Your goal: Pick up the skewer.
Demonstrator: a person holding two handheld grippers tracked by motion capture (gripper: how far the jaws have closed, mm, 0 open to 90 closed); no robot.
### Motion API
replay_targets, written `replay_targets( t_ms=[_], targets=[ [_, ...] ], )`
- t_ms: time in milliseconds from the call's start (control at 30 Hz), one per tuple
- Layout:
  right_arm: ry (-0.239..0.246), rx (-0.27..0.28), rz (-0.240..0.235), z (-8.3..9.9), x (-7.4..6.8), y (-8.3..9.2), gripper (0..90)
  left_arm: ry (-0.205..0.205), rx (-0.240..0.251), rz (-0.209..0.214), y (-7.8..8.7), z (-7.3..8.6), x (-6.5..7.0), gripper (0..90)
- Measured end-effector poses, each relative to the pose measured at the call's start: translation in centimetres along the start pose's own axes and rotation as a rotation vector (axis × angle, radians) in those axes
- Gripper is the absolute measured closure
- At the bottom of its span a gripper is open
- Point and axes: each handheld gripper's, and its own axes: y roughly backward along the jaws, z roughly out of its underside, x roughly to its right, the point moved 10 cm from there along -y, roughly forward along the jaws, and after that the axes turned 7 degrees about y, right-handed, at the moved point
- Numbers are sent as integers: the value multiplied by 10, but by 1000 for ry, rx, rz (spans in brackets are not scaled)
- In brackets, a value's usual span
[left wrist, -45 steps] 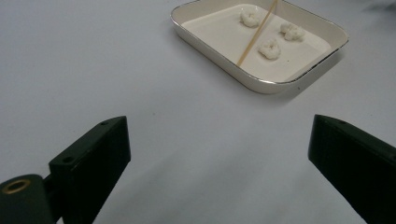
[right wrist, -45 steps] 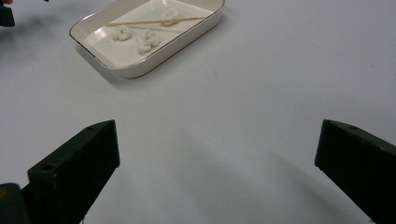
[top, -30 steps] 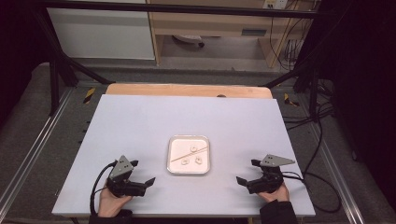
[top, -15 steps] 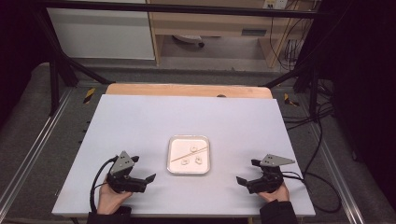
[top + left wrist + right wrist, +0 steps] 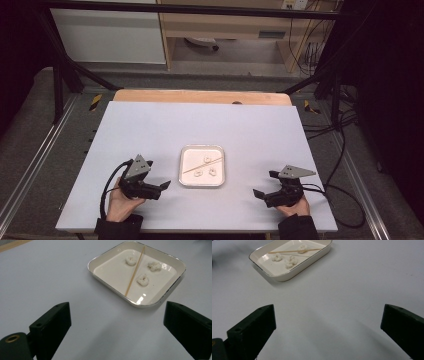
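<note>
A white square tray [image 5: 183, 172] sits at the table's middle, near the front. In it lie a thin wooden skewer [image 5: 202, 165] and three small white lumps [image 5: 198, 173]. My left gripper [image 5: 159, 189] rests on the table left of the tray, open, with nothing between its jaws. In the left gripper view the tray [image 5: 160, 298], the skewer [image 5: 135, 271] and the lumps [image 5: 143, 279] lie just ahead of the gripper [image 5: 117, 315]. My right gripper [image 5: 265, 184] rests right of the tray, open and empty. Its own view has the tray [image 5: 287, 277] ahead to the left of the gripper [image 5: 328, 315].
The pale table top [image 5: 200, 125] has a wooden strip [image 5: 200, 96] along its far edge. Black frame posts [image 5: 60, 75] stand at both sides, and cables [image 5: 345, 150] hang off the right. A hand [image 5: 122, 202] holds each gripper at the front edge.
My left gripper has shifted slightly forward and right, toward the tray. The right gripper and the tray's contents have stayed put.
</note>
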Motion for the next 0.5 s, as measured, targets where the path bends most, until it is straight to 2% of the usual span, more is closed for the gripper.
replay_targets(
  t_ms=[333, 500],
  targets=[
    [0, -4, -1, 0, 0, 0, 6, -58, -32, 3, -9, -15, 5, 84],
    [3, -8, -2, 1, 0, 0, 7, -72, -43, 8, -16, -20, 8, 92]
  ],
)
